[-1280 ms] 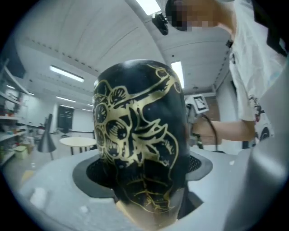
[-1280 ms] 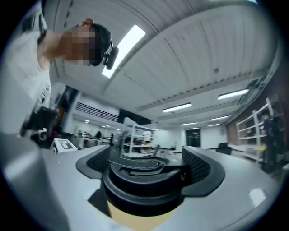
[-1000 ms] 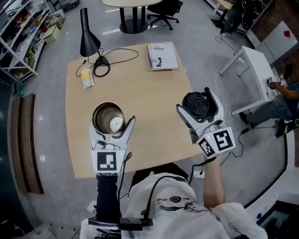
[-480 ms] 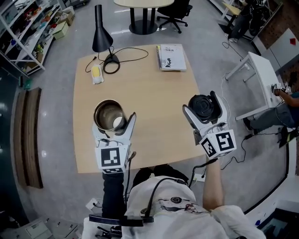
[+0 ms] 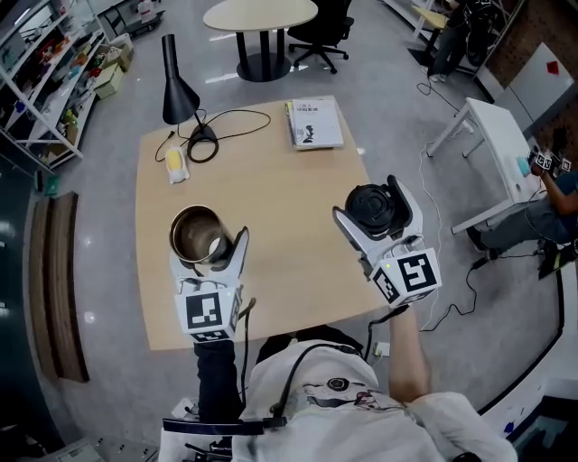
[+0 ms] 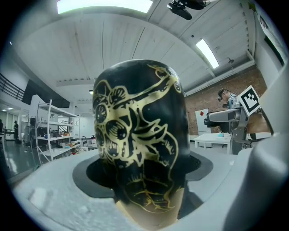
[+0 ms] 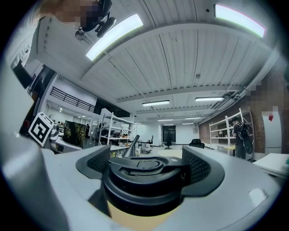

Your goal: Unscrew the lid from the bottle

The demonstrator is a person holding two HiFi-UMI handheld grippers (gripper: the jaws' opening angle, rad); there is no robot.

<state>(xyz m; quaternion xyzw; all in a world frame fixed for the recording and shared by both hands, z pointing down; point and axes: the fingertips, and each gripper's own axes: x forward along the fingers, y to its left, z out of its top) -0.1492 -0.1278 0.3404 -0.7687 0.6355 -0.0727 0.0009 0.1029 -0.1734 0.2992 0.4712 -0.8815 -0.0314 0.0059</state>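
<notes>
The bottle [image 5: 199,236] is black with a gold drawing and its steel mouth is uncovered. My left gripper [image 5: 206,247] is shut on the bottle's body and holds it upright above the wooden table [image 5: 271,180], near the left front. In the left gripper view the bottle [image 6: 140,135] fills the space between the grey jaws of the left gripper [image 6: 142,176]. The black lid [image 5: 375,207] is off the bottle. My right gripper [image 5: 375,209] is shut on it, off to the right near the table's right edge. The lid [image 7: 146,180] sits between the ribbed pads.
At the table's back left stand a black desk lamp [image 5: 176,86] with a looped cable and a yellow object [image 5: 175,162]. A book [image 5: 313,122] lies at the back. A white side table [image 5: 492,135] and a seated person are to the right, a round table [image 5: 260,13] is behind.
The head view has shifted a little. Both grippers keep their hold, the bottle at the left and the lid apart from it at the right.
</notes>
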